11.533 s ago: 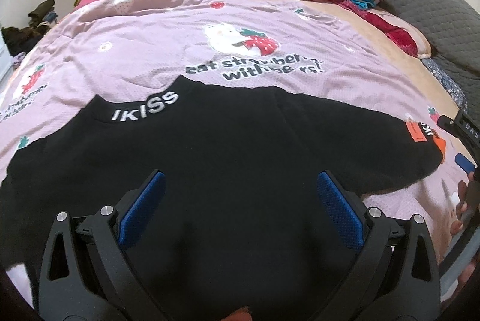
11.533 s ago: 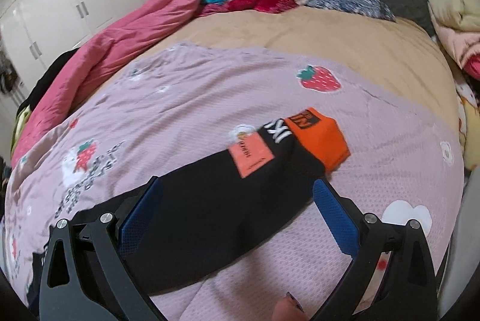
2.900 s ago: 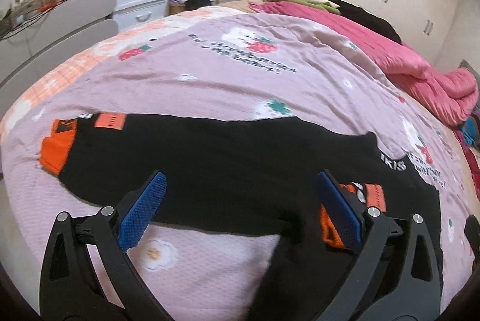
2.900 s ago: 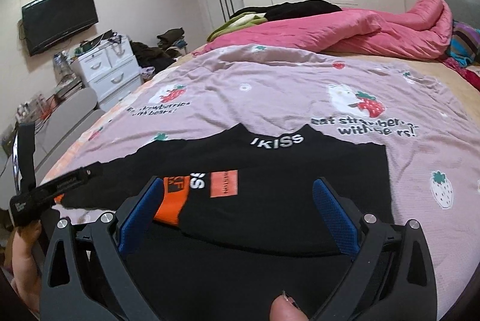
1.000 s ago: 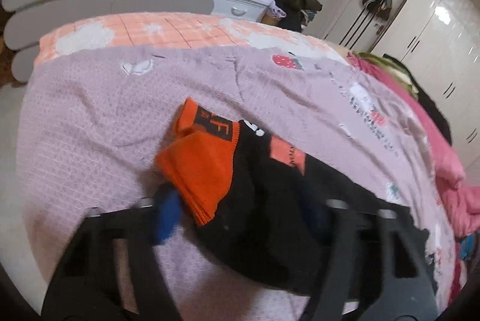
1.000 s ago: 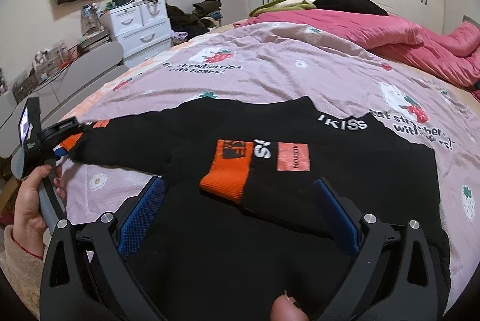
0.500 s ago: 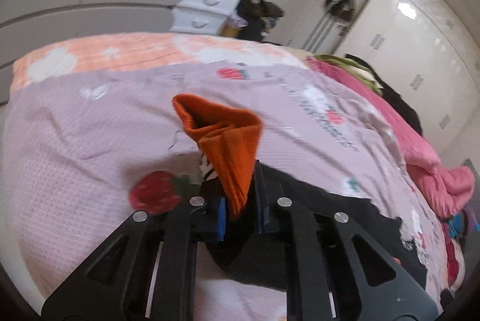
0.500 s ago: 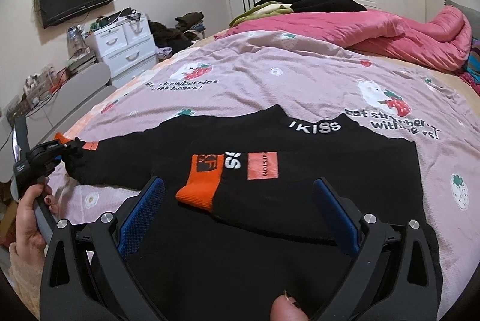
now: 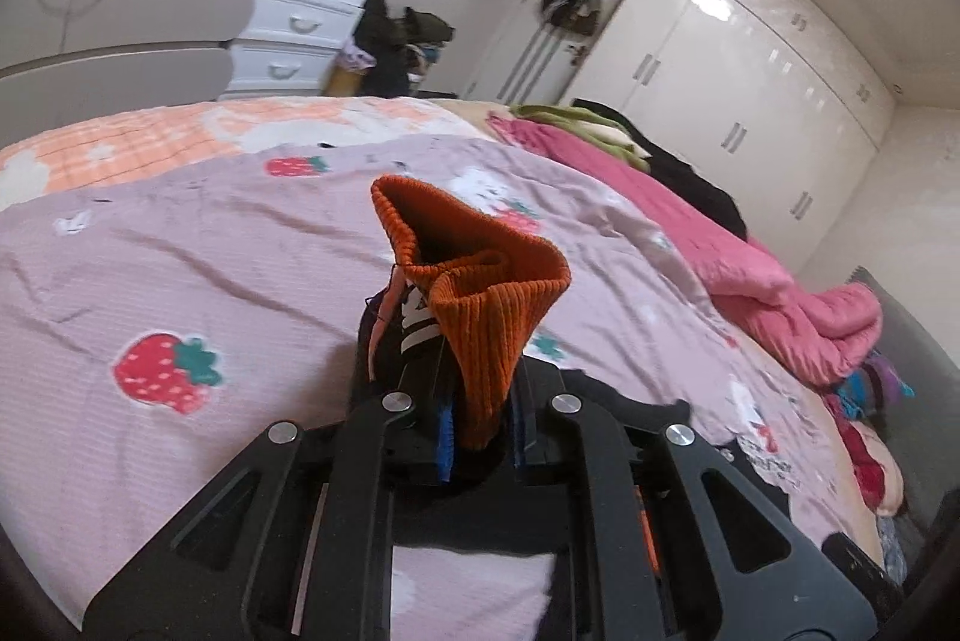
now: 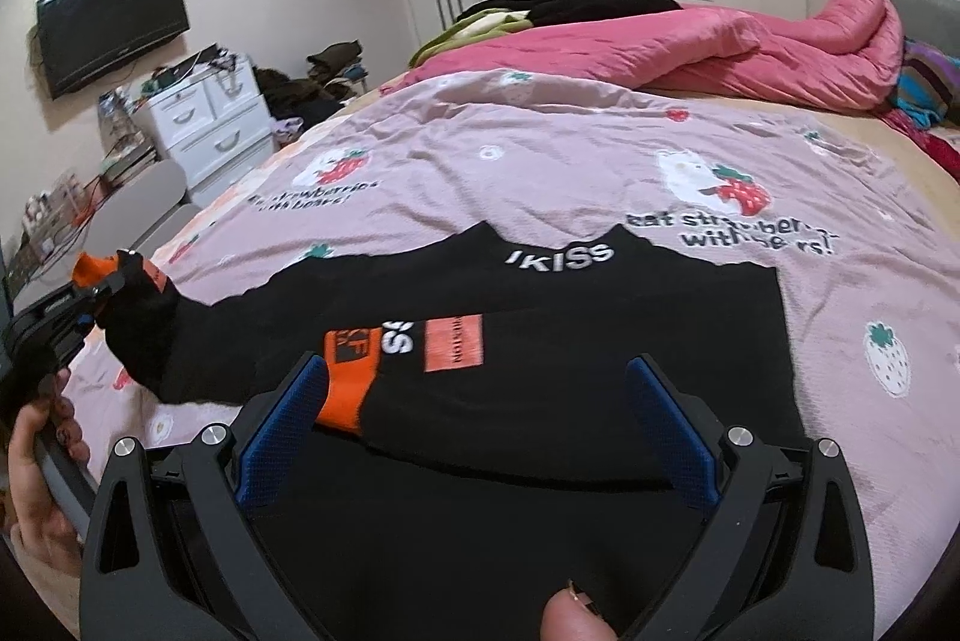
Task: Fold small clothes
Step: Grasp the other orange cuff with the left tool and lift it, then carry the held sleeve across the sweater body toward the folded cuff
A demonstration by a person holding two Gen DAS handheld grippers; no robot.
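Folding the second sleeve of the black sweater point(image 10: 540, 461), spread on the lilac bedsheet point(image 10: 540, 173). At 9 o'clock in the right view, left gripper point(image 9: 480, 431) clamped on the orange cuff point(image 9: 480, 305), raised off the sheet. Next, probably: carrying this cuff toward 3 o'clock, across the chest, onto the folded sleeve point(image 10: 456, 341). At 6 o'clock, right gripper point(image 10: 480, 431) wide apart, holding nothing, above the body.
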